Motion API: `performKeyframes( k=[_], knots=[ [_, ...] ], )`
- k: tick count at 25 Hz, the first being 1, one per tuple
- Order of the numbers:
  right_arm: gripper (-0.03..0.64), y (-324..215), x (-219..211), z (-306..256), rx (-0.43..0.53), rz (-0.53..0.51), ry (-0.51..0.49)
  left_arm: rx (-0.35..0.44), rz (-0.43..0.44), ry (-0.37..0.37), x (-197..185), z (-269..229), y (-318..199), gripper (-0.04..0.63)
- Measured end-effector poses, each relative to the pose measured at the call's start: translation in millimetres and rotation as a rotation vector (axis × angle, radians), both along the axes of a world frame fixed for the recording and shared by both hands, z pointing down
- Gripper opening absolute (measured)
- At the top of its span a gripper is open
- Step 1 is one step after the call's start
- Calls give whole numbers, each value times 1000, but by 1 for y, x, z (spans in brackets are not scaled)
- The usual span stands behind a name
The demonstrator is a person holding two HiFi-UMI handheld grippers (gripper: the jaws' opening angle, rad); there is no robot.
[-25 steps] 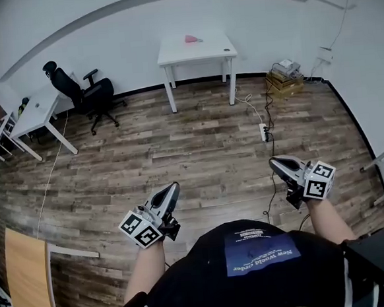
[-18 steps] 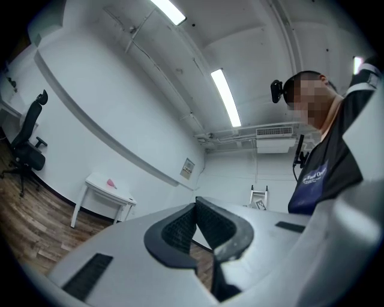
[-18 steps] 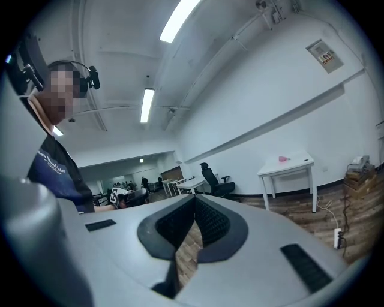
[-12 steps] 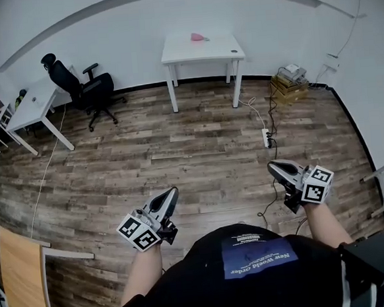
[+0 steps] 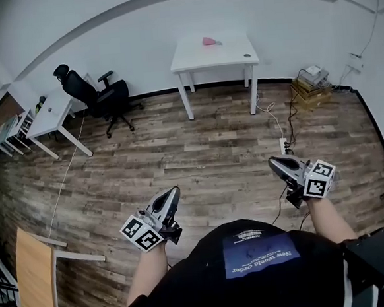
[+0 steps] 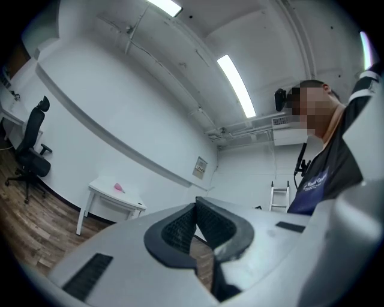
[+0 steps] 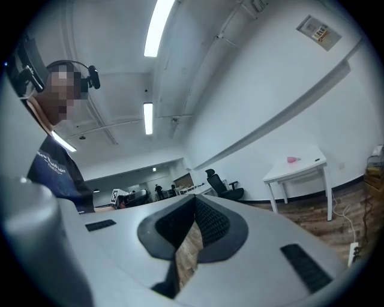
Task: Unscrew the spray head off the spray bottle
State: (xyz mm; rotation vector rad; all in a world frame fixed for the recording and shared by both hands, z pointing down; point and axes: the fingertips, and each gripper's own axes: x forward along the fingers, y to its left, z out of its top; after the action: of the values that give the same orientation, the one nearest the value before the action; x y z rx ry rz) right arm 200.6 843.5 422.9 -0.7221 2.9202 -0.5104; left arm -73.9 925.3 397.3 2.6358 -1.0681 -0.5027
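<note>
A small pink object (image 5: 209, 41) lies on a white table (image 5: 230, 55) by the far wall; it is too small to tell what it is. It also shows as a pink object (image 6: 119, 187) in the left gripper view and as a pink object (image 7: 292, 160) in the right gripper view. My left gripper (image 5: 173, 191) is held in front of the body at lower left, shut and empty. My right gripper (image 5: 273, 162) is at the right, also shut with nothing in it. Both are far from the table, over wooden floor. Shut jaws show on the left gripper (image 6: 195, 205) and right gripper (image 7: 195, 201).
A black office chair (image 5: 98, 96) stands beside a white desk (image 5: 51, 113) at the left. A power strip (image 5: 285, 147) and cables lie on the floor at the right, near a box (image 5: 312, 80). A wooden tabletop (image 5: 33, 281) is at lower left. A ladder (image 6: 279, 195) stands by a wall.
The person has moved across the floor and the view has swung left: the white table and the chair sit further right in the picture. Both grippers stay shut in front of the body.
</note>
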Motion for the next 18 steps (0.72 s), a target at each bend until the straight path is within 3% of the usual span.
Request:
performKeyframes(
  k=[10,18],
  knots=[
    [-3,-94,85,11,-2,9,-21,-55,-7,12,80,1,-98,3],
    [-3,-138,102,37,-63,52,-18,-72,35,24,90,9,-159,3]
  ],
)
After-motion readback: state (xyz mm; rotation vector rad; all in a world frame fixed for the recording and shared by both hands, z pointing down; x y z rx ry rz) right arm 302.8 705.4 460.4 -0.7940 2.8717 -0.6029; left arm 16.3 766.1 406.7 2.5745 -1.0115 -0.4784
